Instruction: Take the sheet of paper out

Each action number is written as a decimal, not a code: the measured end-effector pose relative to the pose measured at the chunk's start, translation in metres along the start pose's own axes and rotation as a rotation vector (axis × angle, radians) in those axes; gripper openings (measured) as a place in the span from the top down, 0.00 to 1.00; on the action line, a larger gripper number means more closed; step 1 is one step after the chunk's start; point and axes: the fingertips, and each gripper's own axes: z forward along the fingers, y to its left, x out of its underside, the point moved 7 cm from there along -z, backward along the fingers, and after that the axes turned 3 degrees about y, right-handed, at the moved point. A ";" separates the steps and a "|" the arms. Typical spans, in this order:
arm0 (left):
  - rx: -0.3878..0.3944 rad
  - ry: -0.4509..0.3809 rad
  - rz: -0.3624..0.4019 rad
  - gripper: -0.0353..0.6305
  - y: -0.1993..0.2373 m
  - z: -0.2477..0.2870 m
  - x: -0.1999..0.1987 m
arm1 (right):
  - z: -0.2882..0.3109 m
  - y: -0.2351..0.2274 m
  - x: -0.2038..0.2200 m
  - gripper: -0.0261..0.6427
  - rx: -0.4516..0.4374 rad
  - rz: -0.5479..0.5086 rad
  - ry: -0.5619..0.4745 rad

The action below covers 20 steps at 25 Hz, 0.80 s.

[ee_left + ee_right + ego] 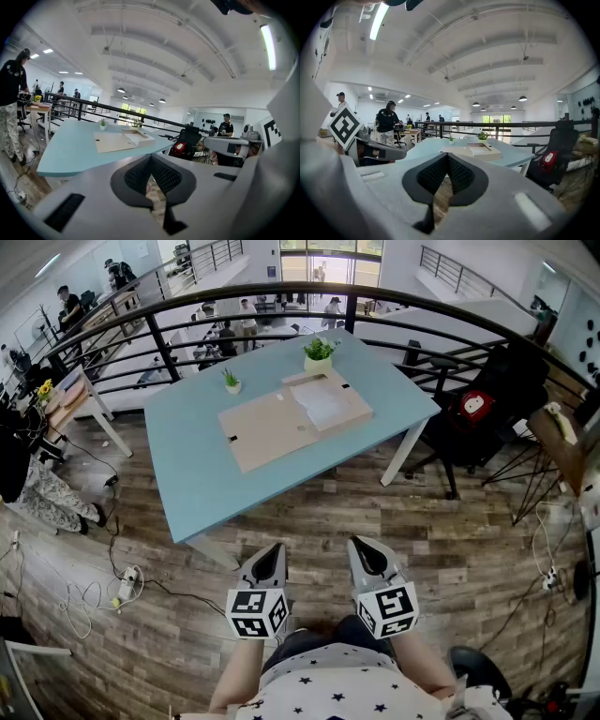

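Far left, wood-plank floor [450, 549]: a white power strip [127, 583] with thin loose cables.

Left gripper [272, 557]: a pale grey plastic wedge that tapers to a point. It carries a cube with black-and-white square markers [257, 612] at the rear. In the left gripper view the black ribbed pads meet at the tip, so the jaws are closed on nothing. A sliver of floor shows through the gap below them. It is held over the floor, well short of the table.

Tabletop [197, 474]: smooth, matte, pale blue and rectangular, on white legs. On it lies a flat brown cardboard box [267, 432], opened out. Its broad lid panel lies flat to the left, with a shallow square tray to the right. The sheet of paper [325, 405] lies inside the tray, white and slightly crumpled-looking. It is not held by either gripper. Beyond the box are two small green plants in white pots, the smaller [231, 382] on the left and the larger [319, 352] on the right.

Right gripper [364, 554]: the same grey wedge with its own marker cube [388, 608]. The pads are pressed together, so the jaws are shut and empty. It too is over the floor, near the left one.

Behind the table is a curved black tube railing [422, 301]. To the right stands a black chair [497, 390] with a red rounded item [475, 406] on it.
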 end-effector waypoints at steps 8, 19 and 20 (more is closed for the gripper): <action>-0.025 -0.027 -0.008 0.94 0.000 -0.050 0.008 | -0.029 0.030 -0.004 0.95 -0.021 -0.002 -0.025; -0.004 -0.032 -0.021 0.94 0.008 -0.067 0.013 | -0.028 0.053 -0.005 0.95 -0.040 -0.019 -0.018; -0.003 -0.033 -0.021 0.94 0.010 -0.068 0.013 | -0.028 0.055 -0.005 0.95 -0.044 -0.014 -0.015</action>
